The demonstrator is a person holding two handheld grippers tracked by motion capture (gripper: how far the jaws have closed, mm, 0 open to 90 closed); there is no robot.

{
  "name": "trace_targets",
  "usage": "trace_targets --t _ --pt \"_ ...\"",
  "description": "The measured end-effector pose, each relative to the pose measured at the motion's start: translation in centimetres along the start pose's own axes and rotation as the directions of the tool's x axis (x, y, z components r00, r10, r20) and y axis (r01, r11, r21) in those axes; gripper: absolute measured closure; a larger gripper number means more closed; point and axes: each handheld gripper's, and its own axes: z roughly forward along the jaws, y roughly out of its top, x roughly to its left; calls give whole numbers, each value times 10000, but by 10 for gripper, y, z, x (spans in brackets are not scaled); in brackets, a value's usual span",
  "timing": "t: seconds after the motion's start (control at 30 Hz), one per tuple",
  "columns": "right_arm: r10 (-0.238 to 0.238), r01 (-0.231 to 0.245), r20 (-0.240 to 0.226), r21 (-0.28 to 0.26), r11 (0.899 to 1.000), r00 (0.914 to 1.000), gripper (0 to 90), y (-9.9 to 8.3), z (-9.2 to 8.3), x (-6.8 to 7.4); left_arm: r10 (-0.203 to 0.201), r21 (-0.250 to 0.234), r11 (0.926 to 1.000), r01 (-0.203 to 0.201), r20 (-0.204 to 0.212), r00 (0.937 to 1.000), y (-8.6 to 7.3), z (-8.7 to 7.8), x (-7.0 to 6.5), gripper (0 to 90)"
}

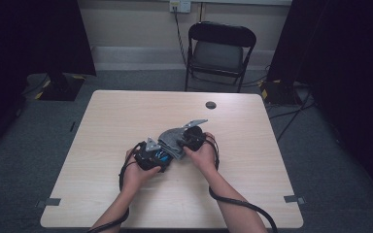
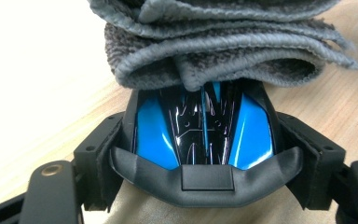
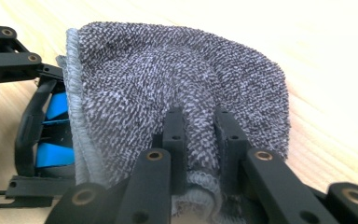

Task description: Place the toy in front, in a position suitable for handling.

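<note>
On the wooden table a person's two hands hold the grippers close together near the middle. My left gripper is shut on a glossy blue and black object, its pads pressing the object's two sides. A folded grey towel lies over the far end of that object. My right gripper is shut on a pinched fold of the grey towel. The right gripper view has the blue object under the towel's left edge. From above, the towel sits between the two grippers, next to the right gripper.
A black folding chair stands beyond the table's far edge. A dark round hole sits in the tabletop near the far side. Cables trail from both grippers toward the near edge. Dark curtains flank the room on both sides.
</note>
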Motion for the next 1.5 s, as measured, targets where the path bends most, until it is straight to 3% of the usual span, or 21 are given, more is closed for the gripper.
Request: trace_targets --t 0.73,1.4,1.5 --pt "311 -316 416 127 9994 9987 773 4 5 -16 24 2 10000 -24 -17 10000 0 0 0 243" --pt "723 -751 990 255 9968 9925 772 -1 9 -40 -8 -18 10000 8 2 10000 0 0 0 243" --pt "422 -483 1354 424 9979 9899 773 -4 7 -43 -14 -17 10000 14 4 10000 0 0 0 242"
